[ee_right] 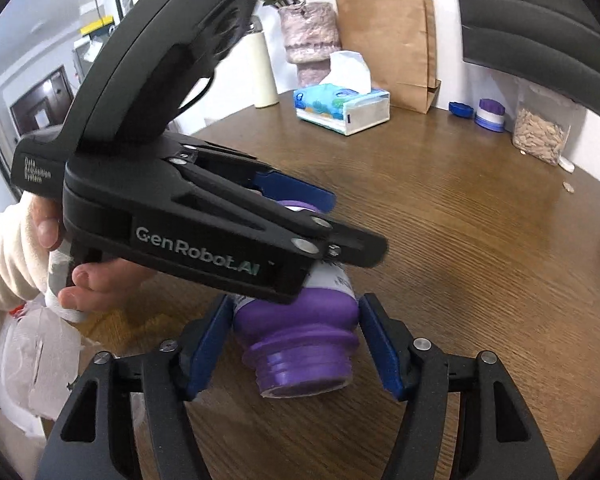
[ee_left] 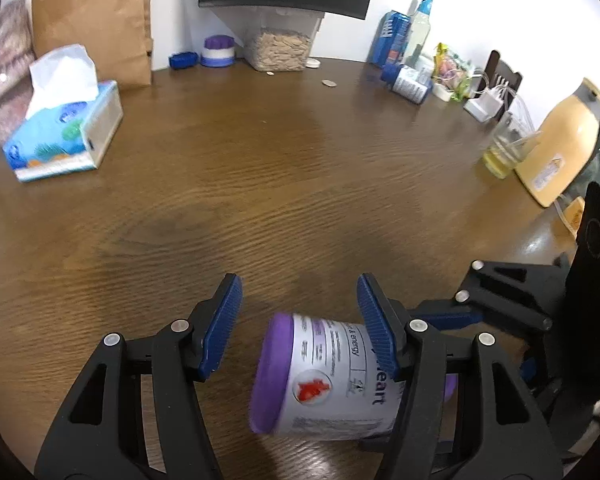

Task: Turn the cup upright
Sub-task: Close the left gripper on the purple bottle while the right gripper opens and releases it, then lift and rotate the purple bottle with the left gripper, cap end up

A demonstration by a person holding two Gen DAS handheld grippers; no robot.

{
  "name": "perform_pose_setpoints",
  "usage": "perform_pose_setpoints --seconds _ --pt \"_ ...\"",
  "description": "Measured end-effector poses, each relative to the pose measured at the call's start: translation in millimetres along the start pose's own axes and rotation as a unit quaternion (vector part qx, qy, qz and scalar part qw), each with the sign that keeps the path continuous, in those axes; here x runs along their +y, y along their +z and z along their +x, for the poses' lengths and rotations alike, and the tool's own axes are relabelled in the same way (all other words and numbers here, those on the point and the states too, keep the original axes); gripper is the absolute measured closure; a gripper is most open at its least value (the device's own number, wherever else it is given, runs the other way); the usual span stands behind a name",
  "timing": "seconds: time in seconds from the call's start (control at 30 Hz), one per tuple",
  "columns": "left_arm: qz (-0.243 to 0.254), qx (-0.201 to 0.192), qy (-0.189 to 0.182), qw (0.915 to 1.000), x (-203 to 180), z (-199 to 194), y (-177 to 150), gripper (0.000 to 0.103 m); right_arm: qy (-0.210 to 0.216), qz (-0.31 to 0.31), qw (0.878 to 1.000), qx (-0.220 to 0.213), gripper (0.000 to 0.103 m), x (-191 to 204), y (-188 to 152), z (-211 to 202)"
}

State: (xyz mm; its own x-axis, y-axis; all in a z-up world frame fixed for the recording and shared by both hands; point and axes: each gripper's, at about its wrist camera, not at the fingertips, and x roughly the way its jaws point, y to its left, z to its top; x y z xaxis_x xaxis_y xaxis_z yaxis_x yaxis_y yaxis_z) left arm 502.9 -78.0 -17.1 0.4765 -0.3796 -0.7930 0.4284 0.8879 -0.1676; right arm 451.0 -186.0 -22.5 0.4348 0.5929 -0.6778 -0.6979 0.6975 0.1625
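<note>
A: Purple-and-white cup lies on its side on the brown wood worktop, low in the left wrist view. Its long axis runs left to right there: flat purple base to the left, threaded purple neck to the right.

B: State of the left tool?

A: Blue pads spread wide. The right pad overlaps the cup wall in the picture; whether it touches cannot be told. The left pad stands apart from the cup. Nothing is gripped.

B: And the right tool?

A: Open as well. Both pads flank the cup's shoulder, just beside it, with the open neck pointing back at the camera. Contact cannot be confirmed.

B: Obstructions?

A: In the right wrist view, the left tool's black body lies over the far part of the cup, a hand on its handle.

B: Farther items?

A: Tissue box at left; beyond it a brown paper bag. Small purple-topped jar and clear container of flakes at the far edge. Bottles and an orange appliance stand at right, well apart from the cup.
</note>
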Motion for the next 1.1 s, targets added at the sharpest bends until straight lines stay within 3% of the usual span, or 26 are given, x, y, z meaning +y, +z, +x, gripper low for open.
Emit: perform_pose_setpoints --seconds 0.03,0.2,0.4,0.5,0.57,0.6,0.73,0.9,1.1 --pt "0.004 -0.006 0.015 0.9999 1 -2 0 0.047 -0.003 0.003 1.0 0.0 0.022 -2 -1 -1" --pt "0.001 -0.018 0.074 0.9971 15 -11 -3 0.047 -0.041 0.027 0.999 -0.007 0.021 -20 -5 -9" --pt "-0.025 -0.005 0.081 0.9964 21 -22 -6 0.047 -0.095 0.07 0.993 -0.009 0.021 -42 -8 -16" --pt "-0.035 0.007 0.059 0.9976 16 -27 -3 0.043 -0.124 0.083 0.989 -0.013 0.021 -50 -9 -19" --pt "-0.05 0.027 0.019 0.9982 13 -28 1 0.029 -0.133 0.097 0.986 -0.018 0.021 -57 -10 -22" --pt "-0.052 0.037 0.008 0.9979 10 -27 2 0.029 -0.129 0.105 0.986 -0.02 0.021 -60 -10 -23" --pt "0.001 0.069 0.008 0.9976 -21 -20 -1 0.027 -0.125 0.115 0.985 -0.02 0.021 -66 -10 -21" --pt "0.084 0.101 0.032 0.9909 -45 -5 0 0.028 -0.126 0.127 0.984 -0.021 0.021 -72 -13 -21" --pt "0.094 0.18 0.079 0.976 -33 18 10 0.03 -0.13 0.147 0.98 -0.038 0.021 -80 -13 -29"
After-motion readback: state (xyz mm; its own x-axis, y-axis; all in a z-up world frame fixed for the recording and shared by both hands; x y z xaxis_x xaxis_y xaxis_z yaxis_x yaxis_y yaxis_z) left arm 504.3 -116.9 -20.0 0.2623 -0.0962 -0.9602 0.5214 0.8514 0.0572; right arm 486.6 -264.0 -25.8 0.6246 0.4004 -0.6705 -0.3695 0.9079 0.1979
